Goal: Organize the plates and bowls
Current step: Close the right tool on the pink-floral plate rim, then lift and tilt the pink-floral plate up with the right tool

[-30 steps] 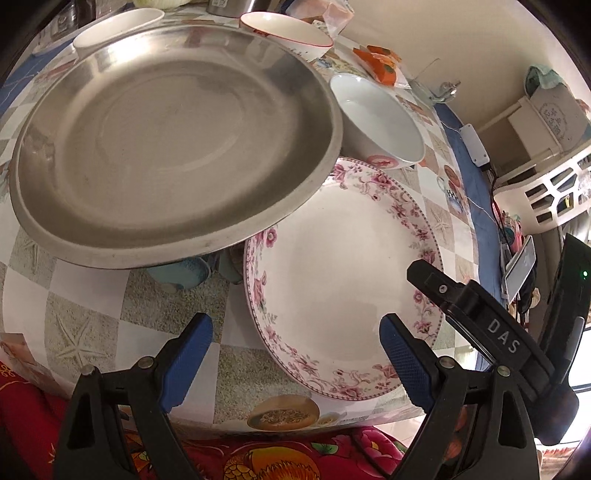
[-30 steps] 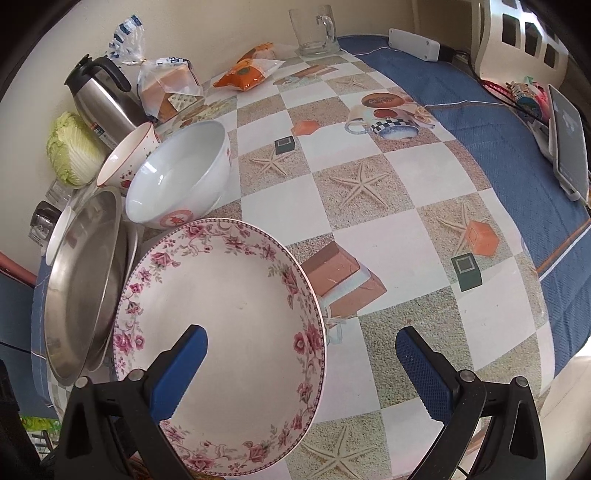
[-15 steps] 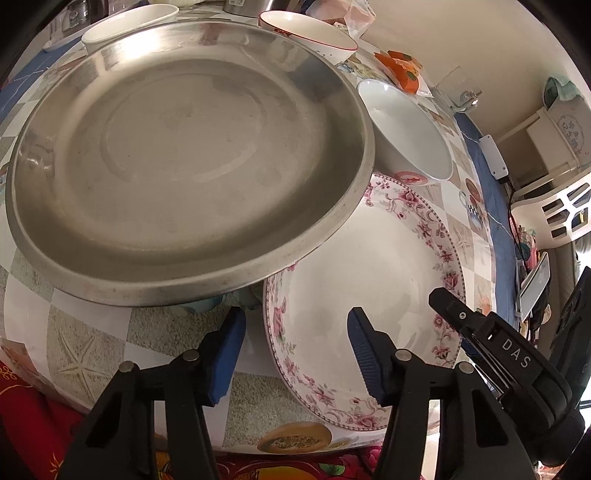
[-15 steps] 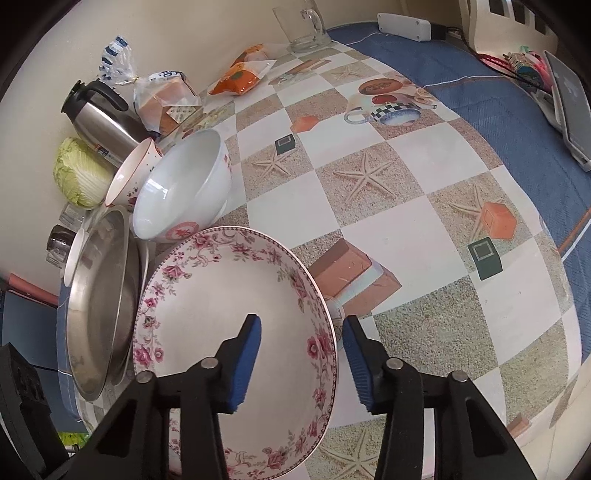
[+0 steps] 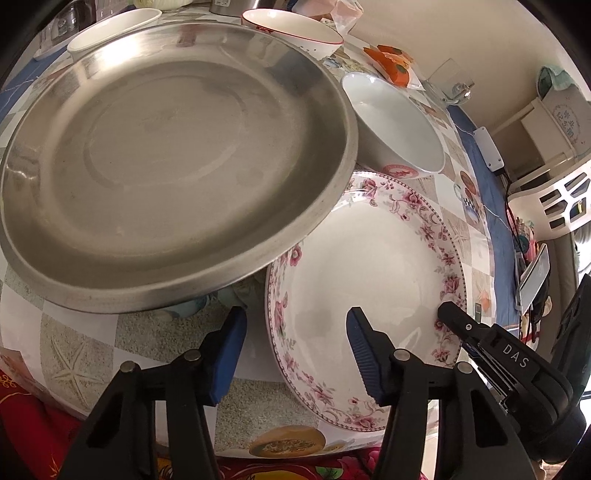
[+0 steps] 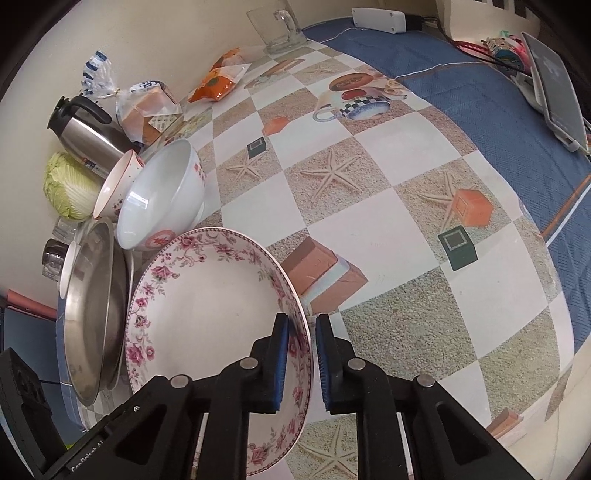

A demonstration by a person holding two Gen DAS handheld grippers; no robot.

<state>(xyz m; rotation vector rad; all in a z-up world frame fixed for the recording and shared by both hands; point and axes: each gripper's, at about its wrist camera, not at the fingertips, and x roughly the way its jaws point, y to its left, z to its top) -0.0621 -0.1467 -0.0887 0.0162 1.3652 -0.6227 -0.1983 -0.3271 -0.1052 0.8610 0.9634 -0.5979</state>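
Observation:
A floral-rimmed white plate (image 5: 373, 273) lies on the checked tablecloth, partly under the rim of a large steel plate (image 5: 173, 147). My right gripper (image 6: 299, 365) is shut on the near rim of the floral plate (image 6: 207, 306). My left gripper (image 5: 295, 350) is open, its blue pads astride the floral plate's near left rim, touching nothing. A white bowl (image 5: 395, 122) stands behind the floral plate, a red-rimmed bowl (image 5: 291, 33) and a small white dish (image 5: 110, 26) farther back. The steel plate (image 6: 92, 314) and white bowl (image 6: 162, 195) also show in the right wrist view.
A steel kettle (image 6: 88, 136), a cabbage (image 6: 66, 188), bagged bread (image 6: 144, 110), an orange snack packet (image 6: 218, 81) and a glass mug (image 6: 277, 26) stand along the wall. A blue cloth (image 6: 498, 110) with a phone (image 6: 554, 77) lies at the right.
My right gripper has closed from wide open onto the floral plate's rim. My left gripper has narrowed and moved in toward the plate's near left rim.

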